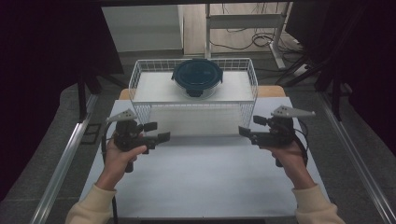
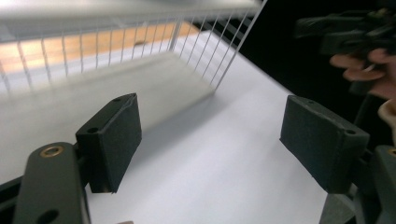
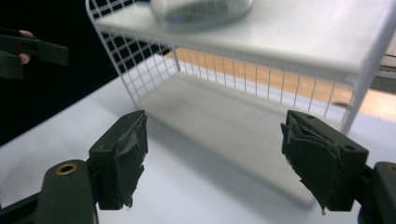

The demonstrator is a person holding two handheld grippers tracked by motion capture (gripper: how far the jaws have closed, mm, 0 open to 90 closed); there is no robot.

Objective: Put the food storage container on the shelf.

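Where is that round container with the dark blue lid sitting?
In the high view the round container sits on the top shelf of the white wire rack, at the table's far end, roughly midway, beyond both grippers.

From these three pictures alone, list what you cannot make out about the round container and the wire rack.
- Container, high view: contents hidden by its dark lid.
- Container, right gripper view: top cut off by the upper edge, body blurred behind the mesh.
- Wire rack, left gripper view: blurred, its top shelf cut off by the upper edge.
- Wire rack, high view: its feet lie hidden below the shelf.
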